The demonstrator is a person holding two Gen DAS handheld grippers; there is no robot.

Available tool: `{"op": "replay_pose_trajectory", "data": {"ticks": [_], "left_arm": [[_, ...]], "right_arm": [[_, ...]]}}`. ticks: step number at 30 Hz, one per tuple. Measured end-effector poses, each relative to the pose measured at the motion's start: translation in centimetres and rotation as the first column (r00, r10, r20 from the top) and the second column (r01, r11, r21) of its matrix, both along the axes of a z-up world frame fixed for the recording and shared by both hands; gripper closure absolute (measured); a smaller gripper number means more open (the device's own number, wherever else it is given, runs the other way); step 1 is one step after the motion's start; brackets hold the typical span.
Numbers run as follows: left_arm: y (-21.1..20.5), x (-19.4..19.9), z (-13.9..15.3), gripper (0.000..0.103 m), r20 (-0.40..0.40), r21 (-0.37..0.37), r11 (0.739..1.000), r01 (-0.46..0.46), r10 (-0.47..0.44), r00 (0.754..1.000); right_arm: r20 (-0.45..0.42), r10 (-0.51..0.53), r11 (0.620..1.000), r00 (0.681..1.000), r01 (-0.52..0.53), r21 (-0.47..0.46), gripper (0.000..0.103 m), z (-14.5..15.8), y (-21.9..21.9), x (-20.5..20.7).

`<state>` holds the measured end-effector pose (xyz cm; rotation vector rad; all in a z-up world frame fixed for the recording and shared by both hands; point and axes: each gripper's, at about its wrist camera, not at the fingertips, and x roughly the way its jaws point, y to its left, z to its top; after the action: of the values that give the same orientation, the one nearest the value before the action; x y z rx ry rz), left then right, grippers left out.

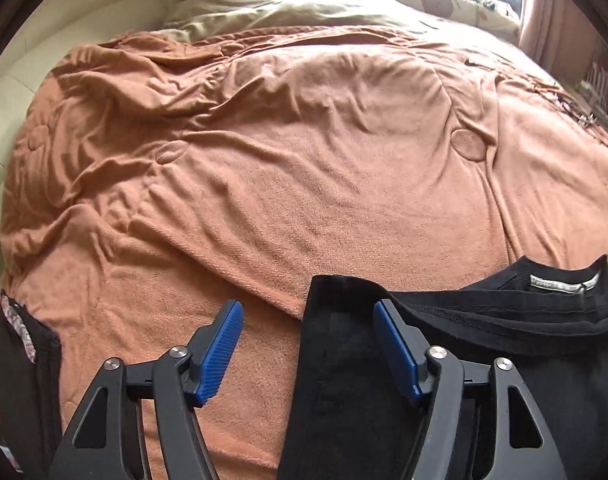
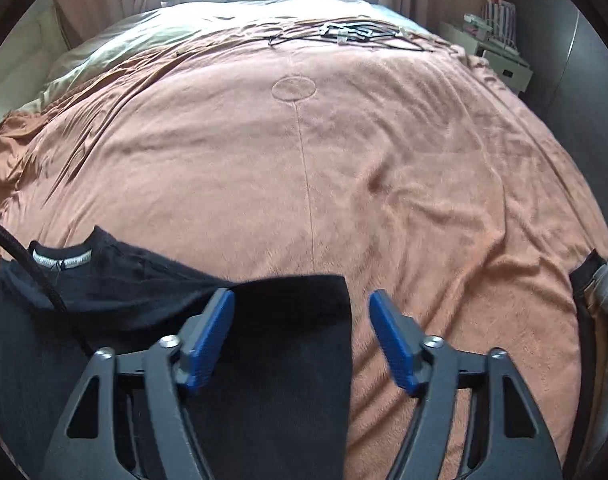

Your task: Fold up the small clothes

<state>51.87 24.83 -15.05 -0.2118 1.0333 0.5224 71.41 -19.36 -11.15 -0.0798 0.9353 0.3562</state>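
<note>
The left gripper (image 1: 308,344) hangs released over the orange blanket (image 1: 304,168); the folded edge of the black shirt (image 1: 504,320) lies below and between its jaws, unpinched, the collar off to its right. The right gripper (image 2: 302,338) is likewise released, the same shirt's folded sleeve beneath its left finger (image 2: 208,344), the collar label (image 2: 62,259) to its left.

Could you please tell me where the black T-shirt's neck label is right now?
The neck label sits inside the collar of the black T-shirt on the orange blanket, lower right in the left wrist view, lower left in the right.
</note>
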Motion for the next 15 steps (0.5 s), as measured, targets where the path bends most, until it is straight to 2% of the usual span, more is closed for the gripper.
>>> {"op": "replay_pose_trajectory", "data": {"ticks": [2,4,11,14,15], "left_arm": [[0.7,-0.6,0.0,0.045,0.004,-0.021,1.000,-0.006,0.006,1.000],[1.2,-1.1,-0.2,0.051,0.008,-0.052,0.999,-0.014,0.014,1.000],[2.2,-1.1,-2.3,0.051,0.020,-0.160,0.987,-0.006,0.009,1.000],[2.4,-0.6,-3.4,0.052,0.010,-0.176,0.984,-0.016,0.018,1.000],[2.4,-0.5,-3.7,0.058,0.006,-0.178,0.984,-0.016,0.017,1.000]], "right_arm": [[-0.037,0.019,0.999,0.999,-0.017,0.044,0.052,-0.5,-1.0,-0.2],[-0.054,0.043,0.996,0.998,-0.038,0.076,0.054,-0.9,-1.7,-0.3],[-0.078,0.093,0.994,0.993,-0.088,0.069,0.055,-1.5,-2.8,0.6],[-0.092,0.089,0.995,0.992,-0.084,0.055,0.055,-1.5,-2.7,0.8],[-0.098,0.084,0.996,0.992,-0.080,0.049,0.057,-1.4,-2.4,0.6]]}}
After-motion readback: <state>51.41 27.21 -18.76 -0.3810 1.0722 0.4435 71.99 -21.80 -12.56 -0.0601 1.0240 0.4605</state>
